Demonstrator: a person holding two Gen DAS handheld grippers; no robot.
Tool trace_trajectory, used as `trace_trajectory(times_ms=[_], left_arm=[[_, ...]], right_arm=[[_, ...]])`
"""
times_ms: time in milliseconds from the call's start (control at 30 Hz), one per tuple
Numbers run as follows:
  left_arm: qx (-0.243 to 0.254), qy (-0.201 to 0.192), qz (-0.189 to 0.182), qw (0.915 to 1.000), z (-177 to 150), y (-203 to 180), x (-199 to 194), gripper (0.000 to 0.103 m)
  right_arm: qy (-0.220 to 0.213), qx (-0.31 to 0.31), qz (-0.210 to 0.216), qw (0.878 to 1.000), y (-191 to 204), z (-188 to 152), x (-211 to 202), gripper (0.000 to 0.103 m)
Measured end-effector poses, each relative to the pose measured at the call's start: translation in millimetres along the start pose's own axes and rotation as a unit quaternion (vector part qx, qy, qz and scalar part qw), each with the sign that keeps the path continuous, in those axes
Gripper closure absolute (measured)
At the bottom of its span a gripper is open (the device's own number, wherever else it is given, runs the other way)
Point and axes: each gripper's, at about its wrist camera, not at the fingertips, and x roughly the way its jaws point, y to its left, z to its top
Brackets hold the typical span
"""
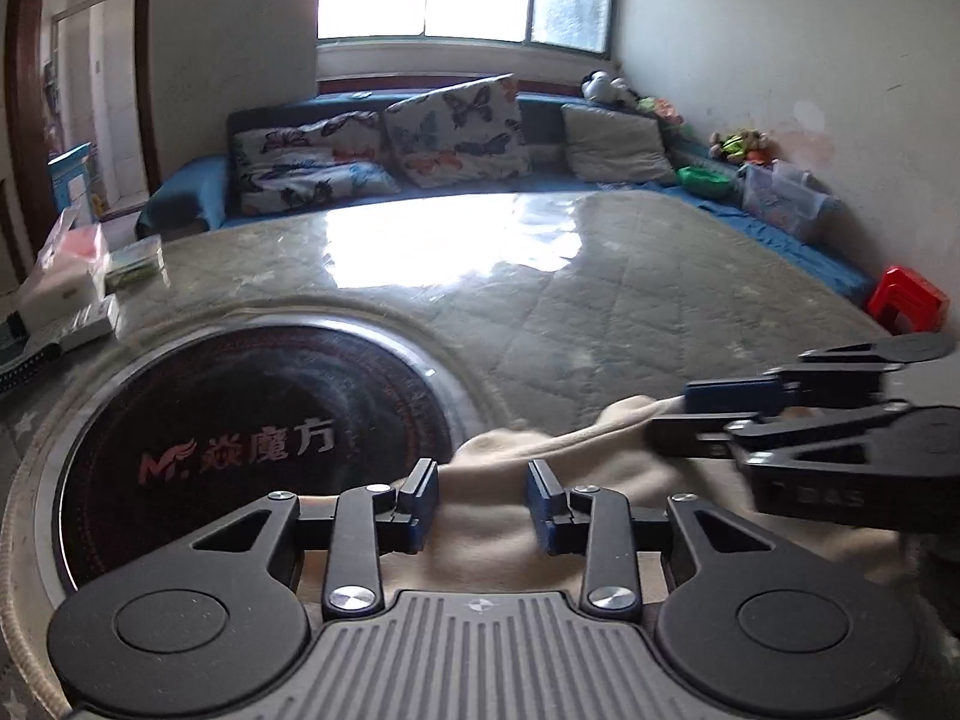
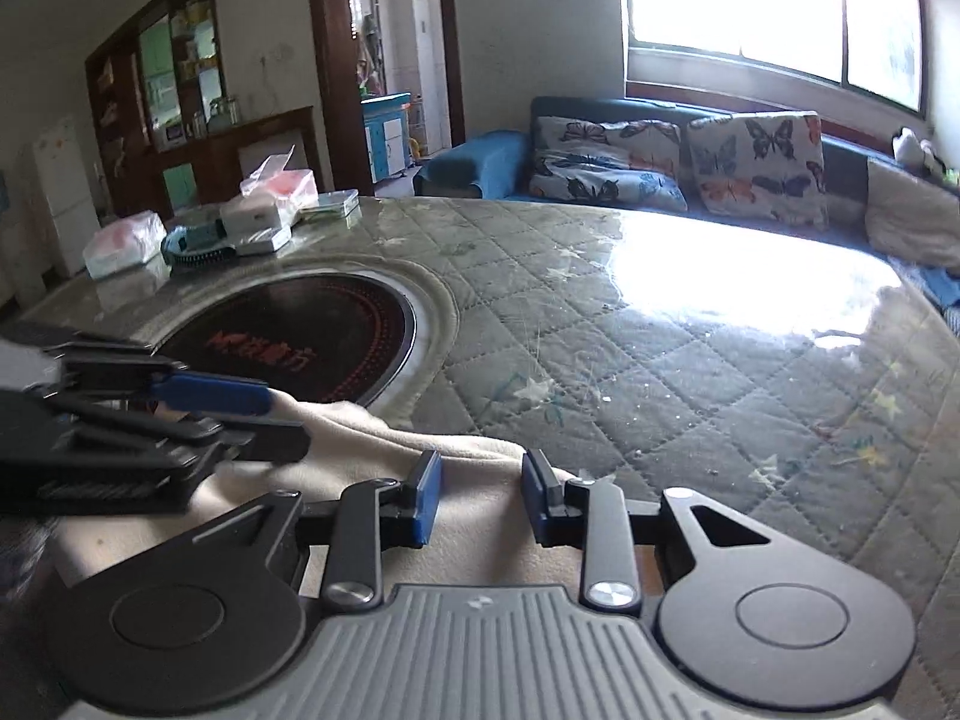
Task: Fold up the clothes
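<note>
A cream garment (image 1: 498, 480) lies bunched at the near edge of the quilted table (image 1: 600, 312), beside the round black cooktop (image 1: 252, 438). The left gripper (image 1: 483, 507) and right gripper (image 2: 480, 495) hover over it, jaws apart, gripping nothing.

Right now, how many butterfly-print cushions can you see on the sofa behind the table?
2. One butterfly cushion lies at the sofa's left end; the second butterfly cushion stands upright right beside it. A plain grey cushion sits further right. More may be hidden behind them.
</note>
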Motion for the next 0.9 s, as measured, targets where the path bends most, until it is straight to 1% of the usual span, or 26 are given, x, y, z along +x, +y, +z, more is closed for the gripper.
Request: trace_trajectory(times_ms=[33, 200, 300, 367, 467, 567, 667, 800, 900], left_arm=[[-0.005, 0.001, 0.001, 1.0, -0.1, 1.7, 1.4, 0.065], [-0.024, 0.0, 0.004, 0.9997, 0.8, 5.5, 2.3, 0.065], [-0.033, -0.006, 0.006, 0.9994, 1.1, 8.8, -5.1, 0.065], [-0.039, -0.01, 0.008, 0.9992, 1.3, 11.0, -10.6, 0.067], [-0.04, -0.032, 0.016, 0.9986, -2.0, 16.5, -30.5, 0.067], [-0.043, -0.044, 0.015, 0.998, -11.1, 19.9, -49.2, 0.067], [-0.028, -0.047, 0.025, 0.9982, -23.9, 13.9, -60.0, 0.067], [-0.009, -0.045, 0.044, 0.998, -39.4, 6.6, -68.3, 0.067], [-0.002, -0.043, 0.059, 0.9973, -49.0, 6.3, -72.6, 0.065]], right_arm=[[-0.001, -0.002, -0.001, 1.0, 1.2, -0.3, 0.3, 0.074], [-0.003, -0.011, -0.006, 1.0, 6.9, -1.3, 2.9, 0.074], [0.012, -0.02, -0.013, 1.0, 9.2, -0.8, 15.7, 0.074], [0.012, -0.032, -0.018, 0.999, 10.8, -1.9, 18.9, 0.074], [0.003, -0.026, -0.015, 1.0, 12.7, -0.4, 9.9, 0.074], [-0.007, -0.041, -0.007, 0.999, 19.8, -1.0, -0.7, 0.074], [-0.008, -0.058, 0.006, 0.998, 29.3, -3.1, -4.2, 0.074], [0.002, -0.082, 0.016, 0.997, 46.1, -7.5, 4.4, 0.074], [0.007, -0.098, 0.01, 0.995, 54.0, -10.1, 11.4, 0.074]])
